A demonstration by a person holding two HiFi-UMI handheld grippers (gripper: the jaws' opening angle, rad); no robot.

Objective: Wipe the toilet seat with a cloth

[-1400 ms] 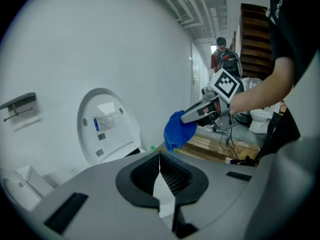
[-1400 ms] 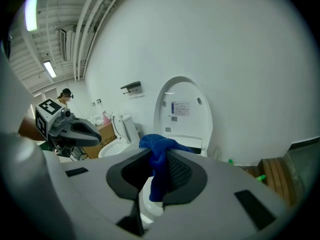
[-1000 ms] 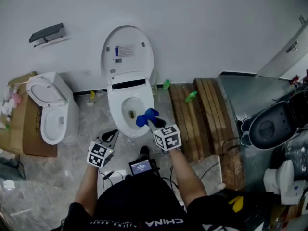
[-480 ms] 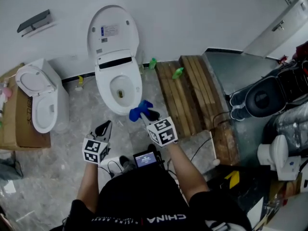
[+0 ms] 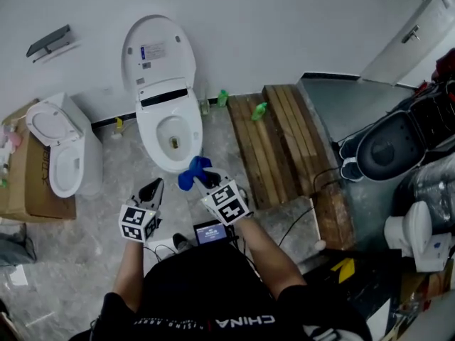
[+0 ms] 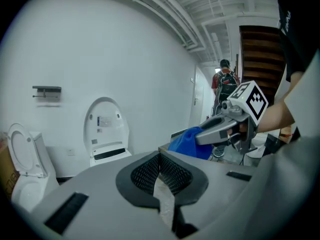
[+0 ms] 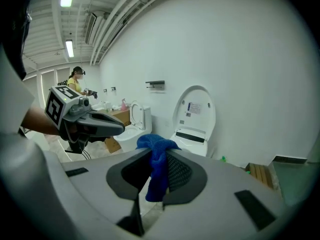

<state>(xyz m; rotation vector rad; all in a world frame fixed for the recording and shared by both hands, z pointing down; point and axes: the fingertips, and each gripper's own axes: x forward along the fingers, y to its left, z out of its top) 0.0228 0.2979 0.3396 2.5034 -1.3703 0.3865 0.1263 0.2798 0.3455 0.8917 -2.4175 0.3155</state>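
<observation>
Both outstretched, angled down: right gripper (image 5: pixel 206 182) clamps the cloth (image 5: pixel 190 174), left gripper (image 5: pixel 153 189) closed, empty.

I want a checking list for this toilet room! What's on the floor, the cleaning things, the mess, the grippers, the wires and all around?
Surface: grey marbled floor.
Job's things: white toilet, lid up; blue cloth held in front of the bowl.
Clutter: second toilet, cardboard box, green bottles, wooden planks.
Grippers: right gripper shut on the blue cloth; left gripper shut, nothing in it.
Cables: dark cables on the floor beside the person.
Surroundings: white wall, small wall shelf.
</observation>
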